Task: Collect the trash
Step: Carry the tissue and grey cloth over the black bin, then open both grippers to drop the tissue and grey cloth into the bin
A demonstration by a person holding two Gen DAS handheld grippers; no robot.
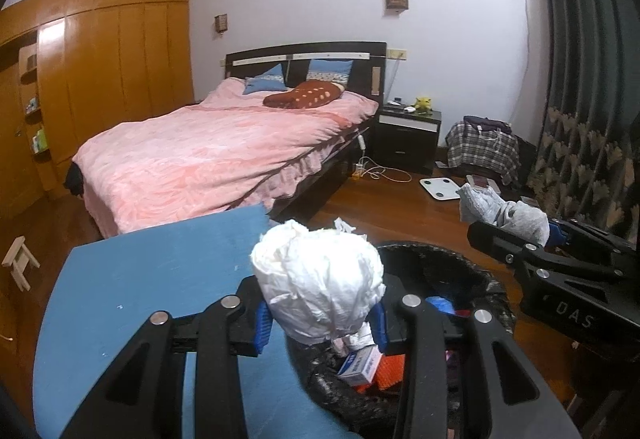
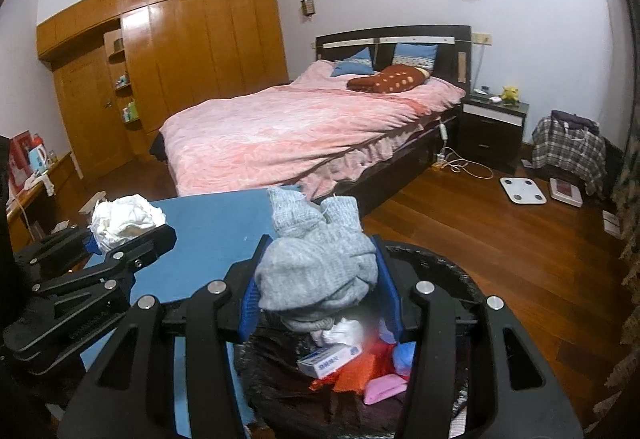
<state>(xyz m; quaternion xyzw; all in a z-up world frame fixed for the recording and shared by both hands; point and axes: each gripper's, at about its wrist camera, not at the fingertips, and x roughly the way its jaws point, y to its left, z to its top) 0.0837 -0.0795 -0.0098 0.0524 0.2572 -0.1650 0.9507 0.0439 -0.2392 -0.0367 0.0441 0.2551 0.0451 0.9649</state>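
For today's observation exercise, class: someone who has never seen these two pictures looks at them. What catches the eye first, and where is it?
First, the crumpled white paper wad clamped in the left tool, low in the left view. Next, the grey cloth bundle gripped by the right tool, both poised over the black-lined trash bin already holding a small box. Behind them, the pink-covered bed fills the room's middle.

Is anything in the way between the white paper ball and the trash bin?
Nothing visible. The left gripper holds the paper ball right above the open bin. Below it lies only trash already inside, like a small box.
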